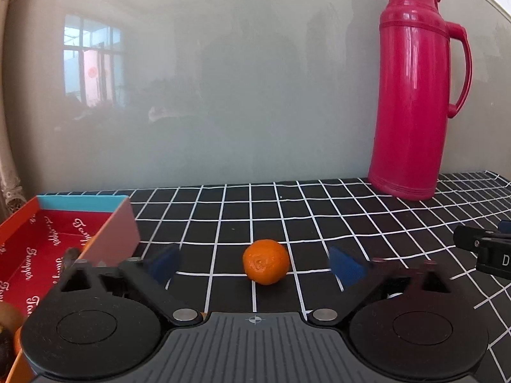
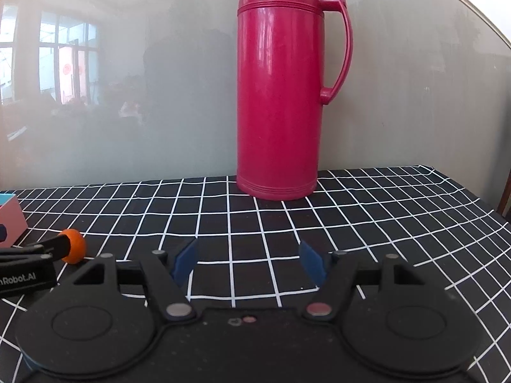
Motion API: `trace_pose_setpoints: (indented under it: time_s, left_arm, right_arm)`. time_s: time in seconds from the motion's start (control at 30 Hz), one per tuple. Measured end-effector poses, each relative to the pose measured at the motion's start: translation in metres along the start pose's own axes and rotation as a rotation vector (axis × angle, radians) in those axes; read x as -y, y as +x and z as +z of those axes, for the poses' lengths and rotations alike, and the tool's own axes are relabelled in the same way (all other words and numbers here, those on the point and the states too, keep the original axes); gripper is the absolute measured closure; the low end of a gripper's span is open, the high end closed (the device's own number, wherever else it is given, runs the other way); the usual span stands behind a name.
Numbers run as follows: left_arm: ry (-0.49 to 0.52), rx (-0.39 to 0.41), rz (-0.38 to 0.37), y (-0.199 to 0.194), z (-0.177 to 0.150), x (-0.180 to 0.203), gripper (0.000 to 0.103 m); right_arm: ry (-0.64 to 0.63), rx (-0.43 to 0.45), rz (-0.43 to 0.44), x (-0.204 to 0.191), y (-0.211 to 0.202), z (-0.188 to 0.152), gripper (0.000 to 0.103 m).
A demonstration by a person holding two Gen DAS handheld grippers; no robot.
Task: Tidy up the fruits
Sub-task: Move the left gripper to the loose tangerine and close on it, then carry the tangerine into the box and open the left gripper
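Left wrist view: the left gripper [image 1: 255, 263] has its fingers [image 1: 164, 263] spread wide, and an orange [image 1: 266, 266] sits on the tabletop [image 1: 319, 210] in the gap between them, touching neither blue pad. The tabletop wears a black cloth with a white grid. To the left stands an open box [image 1: 115, 233] with a red printed lining, an orange outer wall and a blue far rim; its near corner is just beside the left finger. At the lower left edge some brown and orange round things show, too cut off to name. A tall pink flask [image 1: 412, 95] with a handle stands upright at the back right, against a pale glossy wall. Part of the right gripper [image 1: 482, 249] shows at the right edge.

Right wrist view: the right gripper [image 2: 248, 263] holds its fingers [image 2: 311, 263] partly apart over bare cloth, gripping nothing. The flask [image 2: 278, 95] stands straight ahead. At the left, the orange [image 2: 74, 245] lies partly hidden behind the left gripper's finger [image 2: 35, 250], with the box corner [image 2: 11, 214] beyond.
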State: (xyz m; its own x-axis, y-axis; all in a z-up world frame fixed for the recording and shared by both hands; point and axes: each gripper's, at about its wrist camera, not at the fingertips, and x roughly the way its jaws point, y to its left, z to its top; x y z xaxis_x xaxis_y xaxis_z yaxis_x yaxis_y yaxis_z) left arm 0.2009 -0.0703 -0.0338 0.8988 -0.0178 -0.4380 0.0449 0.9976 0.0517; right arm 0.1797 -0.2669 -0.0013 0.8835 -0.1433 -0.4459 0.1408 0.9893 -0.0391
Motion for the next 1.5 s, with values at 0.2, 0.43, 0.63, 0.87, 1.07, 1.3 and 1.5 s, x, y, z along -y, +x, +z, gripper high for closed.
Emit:
trace_pose_setpoints:
  time_s: [0.2,0.43,0.63,0.87,1.07,1.3,1.5]
  left_arm:
    - [-0.005,-0.024,-0.01,0.015,0.003,0.001,0.017]
    - [0.011,-0.056,-0.012,0.028,0.007,0.004,0.03]
    - [0.002,-0.072,-0.009,0.033,0.004,0.002,0.033]
    - [0.011,-0.081,-0.019,0.035,0.003,0.004,0.034]
    - [0.014,-0.096,-0.017,0.04,0.001,0.006,0.049]
    - [0.005,-0.095,-0.017,0.041,0.001,0.005,0.063]
    - [0.007,-0.071,-0.034,0.024,0.008,0.006,0.063]
  right_arm:
    - [-0.005,-0.008,-0.001,-0.001,0.01,0.001,0.034]
    - [-0.012,-0.013,0.013,-0.008,0.013,0.001,0.034]
    - [-0.019,-0.031,-0.002,-0.013,0.02,0.002,0.034]
    - [-0.018,-0.058,-0.014,-0.019,0.037,0.004,0.034]
    - [-0.023,-0.063,-0.013,-0.021,0.04,0.004,0.034]
    - [-0.02,-0.067,-0.015,-0.017,0.039,0.004,0.034]
    - [-0.02,-0.062,-0.018,-0.015,0.034,0.005,0.034]
